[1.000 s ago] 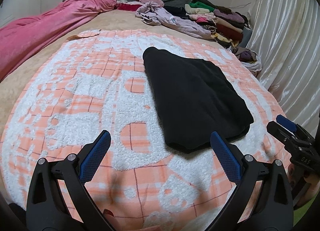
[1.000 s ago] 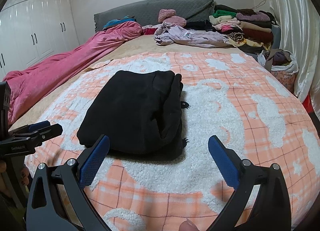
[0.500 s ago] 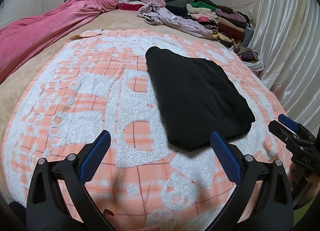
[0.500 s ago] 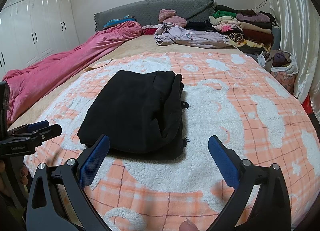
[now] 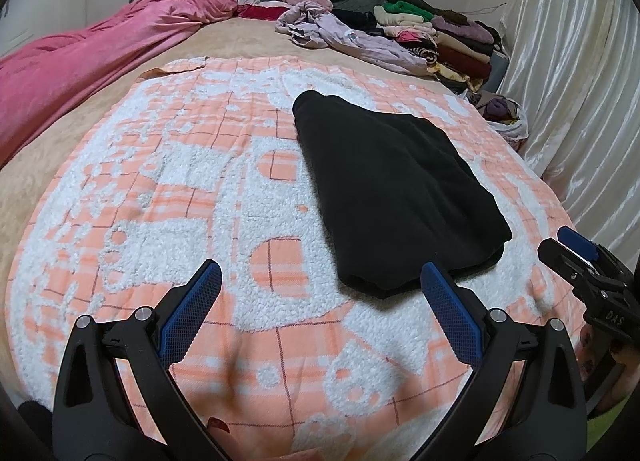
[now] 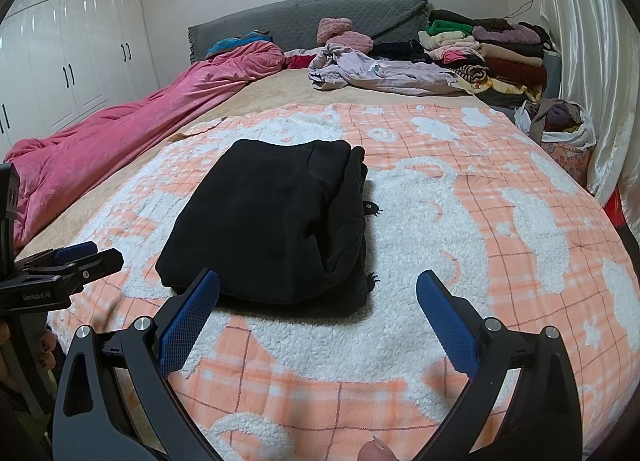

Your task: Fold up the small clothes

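Left wrist view: one folded black fleece garment [image 5: 396, 197] lying on one orange-and-white checked fleece blanket [image 5: 160, 181] spread over the bed. Left gripper [image 5: 320, 301]: two blue-padded fingers [image 5: 192, 309] spread wide, holding nothing, just short of the garment's near edge.

Right wrist view: same garment [image 6: 276, 217], layered edges on its right. Right gripper [image 6: 318, 307]: fingers wide apart, empty. One pink quilt [image 6: 132, 125]; one stack of folded clothes [image 6: 492, 57].

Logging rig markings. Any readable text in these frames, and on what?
"DAS": white letters on the right gripper body, left wrist view.
"GenRobot.AI", small and only roughly legible: on the left gripper body, right wrist view.
Print on the lilac garment: too small to read.
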Motion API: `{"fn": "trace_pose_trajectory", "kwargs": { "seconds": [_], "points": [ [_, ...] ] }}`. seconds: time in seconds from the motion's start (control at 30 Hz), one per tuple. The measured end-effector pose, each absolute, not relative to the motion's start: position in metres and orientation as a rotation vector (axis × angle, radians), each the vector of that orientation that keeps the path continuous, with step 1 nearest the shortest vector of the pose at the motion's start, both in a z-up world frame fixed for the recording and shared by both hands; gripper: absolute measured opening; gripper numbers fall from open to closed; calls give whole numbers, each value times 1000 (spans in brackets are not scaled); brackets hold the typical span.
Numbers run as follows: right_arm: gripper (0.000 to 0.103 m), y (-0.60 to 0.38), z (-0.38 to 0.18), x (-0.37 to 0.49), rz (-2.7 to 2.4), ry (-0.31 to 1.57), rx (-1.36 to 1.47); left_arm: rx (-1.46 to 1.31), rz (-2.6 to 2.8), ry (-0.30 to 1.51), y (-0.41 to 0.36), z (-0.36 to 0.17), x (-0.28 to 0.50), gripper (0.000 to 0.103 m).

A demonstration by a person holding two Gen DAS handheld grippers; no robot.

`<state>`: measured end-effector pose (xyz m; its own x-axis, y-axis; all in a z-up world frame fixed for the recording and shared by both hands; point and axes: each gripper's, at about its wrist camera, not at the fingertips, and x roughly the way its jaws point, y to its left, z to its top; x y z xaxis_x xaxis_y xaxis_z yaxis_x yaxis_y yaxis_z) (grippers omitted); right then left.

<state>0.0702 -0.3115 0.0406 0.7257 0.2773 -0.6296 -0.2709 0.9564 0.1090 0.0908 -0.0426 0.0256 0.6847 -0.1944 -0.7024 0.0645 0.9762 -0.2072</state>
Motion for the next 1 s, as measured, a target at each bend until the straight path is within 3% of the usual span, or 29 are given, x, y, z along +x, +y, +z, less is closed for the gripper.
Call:
{"fn": "trace_pose_trajectory", "kwargs": {
  "seconds": [0.67, 0.83, 1.0],
  "points": [
    [98, -335, 32, 69, 189, 728, 44, -140, -161, 821, -40, 21, 87, 93],
    [98, -382, 25, 65, 22, 728, 114, -141, -62, 848, -10, 12, 90, 93],
    [98, -492, 12, 34, -332, 701, 194, -210, 67, 862, 69, 2, 100, 93]
  ]
}}
